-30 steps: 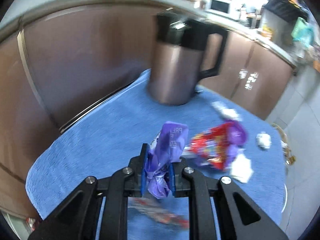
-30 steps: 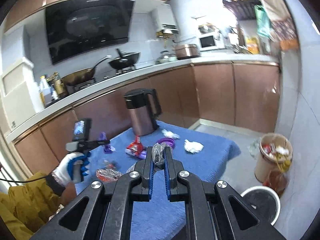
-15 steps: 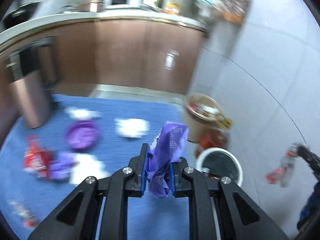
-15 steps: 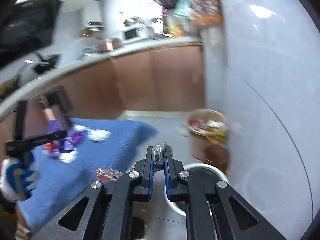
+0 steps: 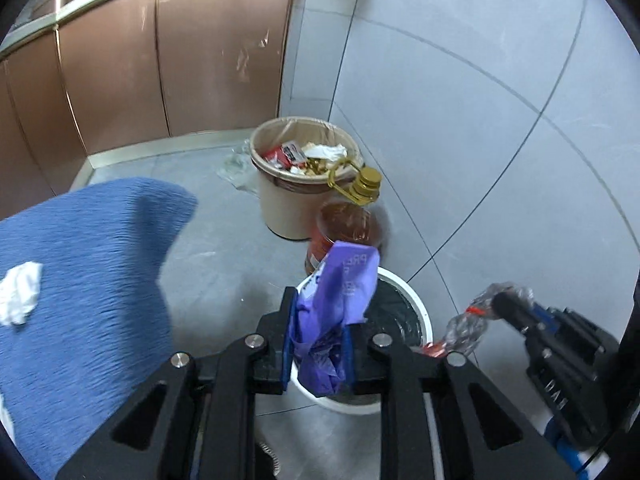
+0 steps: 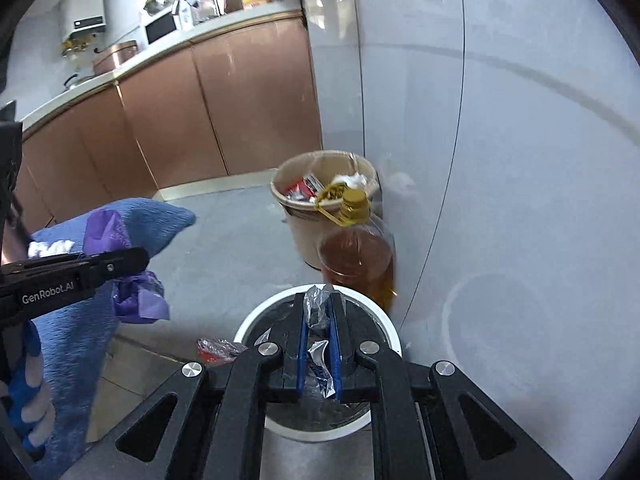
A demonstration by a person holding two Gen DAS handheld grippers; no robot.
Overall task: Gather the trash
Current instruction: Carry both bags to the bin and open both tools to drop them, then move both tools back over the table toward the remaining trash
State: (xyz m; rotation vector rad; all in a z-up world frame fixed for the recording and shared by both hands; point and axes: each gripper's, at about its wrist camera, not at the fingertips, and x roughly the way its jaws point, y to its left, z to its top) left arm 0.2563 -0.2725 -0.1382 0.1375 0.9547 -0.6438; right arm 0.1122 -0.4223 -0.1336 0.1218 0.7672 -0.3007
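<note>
1. Now the left gripper (image 5: 318, 344) sat at the lower centre of the left wrist view, its blue pads clamped on a purple wrapper (image 5: 340, 300) that stood up between them. Its jaws had just been opening a little, with the wrapper still between the pads.
2. Behind that wrapper, low in the same frame, lay the white bin (image 5: 416, 308) with its dark liner, standing on the grey floor.
3. At the lower right of that frame the right gripper (image 5: 500, 304) came in, pinching a clear crinkled wrapper (image 5: 468, 328) with a red patch.
4. Seen from the right wrist view, the right gripper (image 6: 318, 336) held the clear wrapper at the bottom centre, directly over the white bin's rim. Its jaws had just been easing apart slightly, the wrapper still between them.
5. A beige bin (image 5: 280, 204) full of rubbish stood at the middle of both frames, with an oil bottle (image 5: 348, 228) just beside it.
6. A blue tablecloth (image 5: 80, 280) filled the left side, bearing a crumpled white tissue (image 5: 20, 296).
</note>
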